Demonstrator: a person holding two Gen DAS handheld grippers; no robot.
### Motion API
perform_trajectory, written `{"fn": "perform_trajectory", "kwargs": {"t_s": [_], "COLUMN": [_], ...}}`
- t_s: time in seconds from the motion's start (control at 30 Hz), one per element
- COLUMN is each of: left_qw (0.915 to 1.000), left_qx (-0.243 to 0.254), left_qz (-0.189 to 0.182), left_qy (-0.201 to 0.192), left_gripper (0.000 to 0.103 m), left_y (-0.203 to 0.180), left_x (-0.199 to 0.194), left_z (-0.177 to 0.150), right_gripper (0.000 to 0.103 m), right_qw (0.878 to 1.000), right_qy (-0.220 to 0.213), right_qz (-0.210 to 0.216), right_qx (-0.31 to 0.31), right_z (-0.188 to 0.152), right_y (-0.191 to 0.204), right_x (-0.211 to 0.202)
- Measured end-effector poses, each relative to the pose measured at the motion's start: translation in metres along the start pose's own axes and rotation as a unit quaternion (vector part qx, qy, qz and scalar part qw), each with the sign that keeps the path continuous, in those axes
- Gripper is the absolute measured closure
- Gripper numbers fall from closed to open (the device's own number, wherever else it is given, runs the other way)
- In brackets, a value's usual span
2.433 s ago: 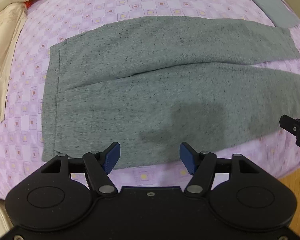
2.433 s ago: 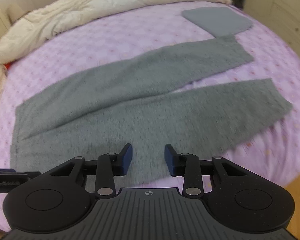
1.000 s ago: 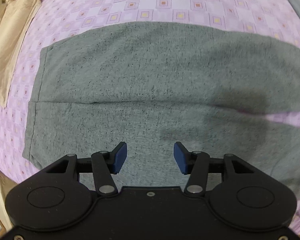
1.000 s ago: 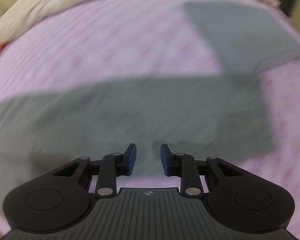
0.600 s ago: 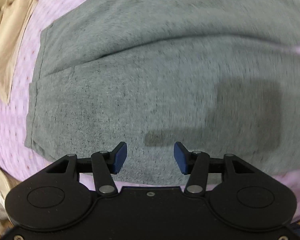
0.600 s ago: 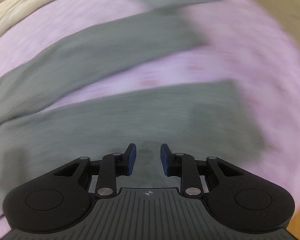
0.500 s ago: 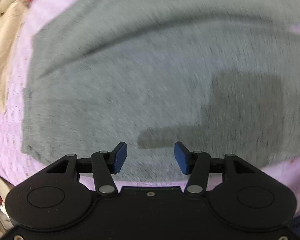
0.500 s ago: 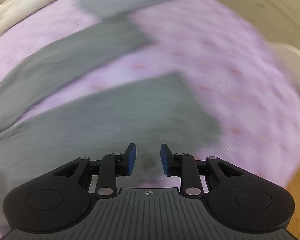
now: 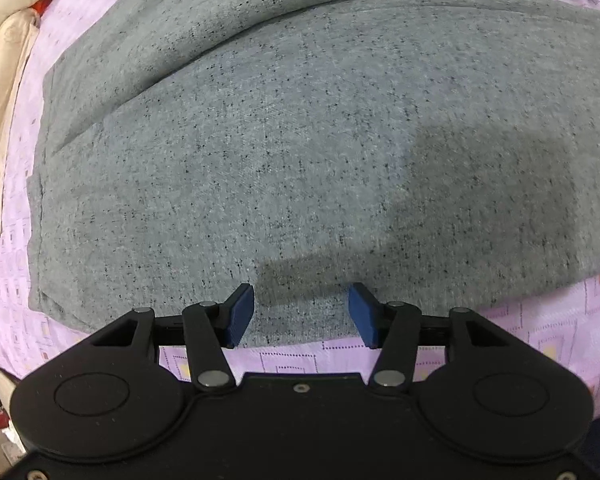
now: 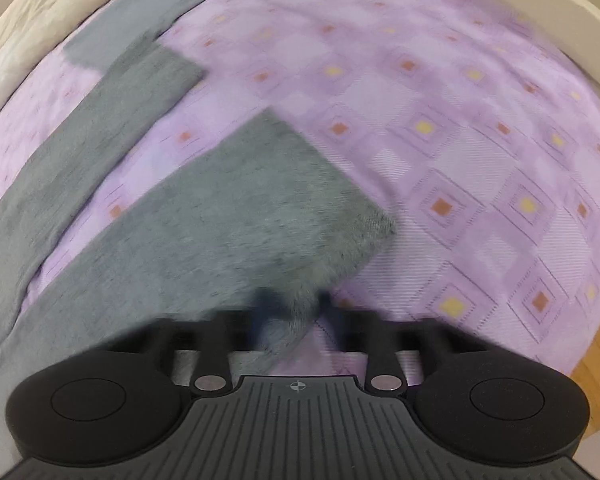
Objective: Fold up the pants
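So the grey pants (image 9: 300, 140) are lying flat across the purple patterned bedsheet (image 9: 560, 320), waist end toward the cream duvet (image 9: 4, 80) on the left, legs running off to the right. The left gripper (image 9: 301, 312) is hanging over the near edge of the waist area with its blue pads spread wide, nothing between them. It's looking like the fabric edge is only barely inside the gap, so if it closes from here it's risking grabbing one layer or just sheet.

Over on the right, the right gripper (image 10: 292, 312) is pretty blurred, but its pads are reading as pressed together right at the near corner of the closer leg cuff (image 10: 300, 216). It's such a skinny corner bite that it's probably going to slip once lifted, or be dragging the leg crooked toward the other leg (image 10: 100, 120).
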State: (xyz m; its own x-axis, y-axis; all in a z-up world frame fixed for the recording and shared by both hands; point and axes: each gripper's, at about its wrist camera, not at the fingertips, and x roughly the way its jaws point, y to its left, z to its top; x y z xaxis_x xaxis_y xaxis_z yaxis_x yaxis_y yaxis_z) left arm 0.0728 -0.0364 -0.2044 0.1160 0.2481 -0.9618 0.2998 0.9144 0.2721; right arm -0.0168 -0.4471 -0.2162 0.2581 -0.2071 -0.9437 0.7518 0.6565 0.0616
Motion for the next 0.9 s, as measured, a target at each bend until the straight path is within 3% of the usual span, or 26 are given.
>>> {"fn": "perform_trajectory", "kwargs": {"t_s": [0.13,0.27,0.37,0.47,0.67,0.73,0.8,0.83,0.9], "left_qw": [0.9987,0.9935,0.9823,0.9758,0.9728,0.9665,0.9565,0.9530,0.9457], "left_qx": [0.017,0.071,0.139,0.171,0.170,0.184,0.211,0.233,0.270], "left_qz": [-0.031,-0.006,0.020,0.039,0.081,0.106,0.119,0.113,0.105], "left_qy": [-0.036,-0.089,-0.124,-0.130,-0.135,-0.145,-0.163,-0.157,-0.147], "left_gripper": [0.044,0.044,0.043,0.041,0.041,0.041,0.053,0.092,0.098], "left_y": [0.012,0.009,-0.003,-0.013,-0.016,-0.019,-0.023,-0.024,-0.024], "left_x": [-0.016,-0.028,-0.029,-0.024,0.000,0.008,0.010,0.013,0.019], "left_z": [-0.030,-0.065,-0.090,-0.097,-0.089,-0.086,-0.085,-0.083,-0.081], "right_gripper": [0.100,0.099,0.099,0.099,0.099,0.099,0.099,0.099,0.099], "right_qw": [0.999,0.998,0.998,0.998,0.998,0.998,0.998,0.998,0.998], "right_qy": [-0.016,0.004,0.001,0.006,0.008,0.007,0.007,0.007,0.008], "right_qz": [-0.016,-0.033,-0.038,-0.038,-0.034,-0.037,-0.038,-0.038,-0.039], "right_qx": [-0.049,-0.050,-0.057,-0.055,-0.045,-0.053,-0.056,-0.057,-0.058], "right_z": [0.001,-0.004,-0.003,-0.002,0.000,0.000,-0.001,-0.001,-0.001], "right_y": [0.003,0.002,0.010,0.009,0.004,0.006,0.008,0.008,0.009], "right_x": [-0.022,-0.009,-0.007,-0.009,-0.011,-0.012,-0.011,-0.011,-0.011]}}
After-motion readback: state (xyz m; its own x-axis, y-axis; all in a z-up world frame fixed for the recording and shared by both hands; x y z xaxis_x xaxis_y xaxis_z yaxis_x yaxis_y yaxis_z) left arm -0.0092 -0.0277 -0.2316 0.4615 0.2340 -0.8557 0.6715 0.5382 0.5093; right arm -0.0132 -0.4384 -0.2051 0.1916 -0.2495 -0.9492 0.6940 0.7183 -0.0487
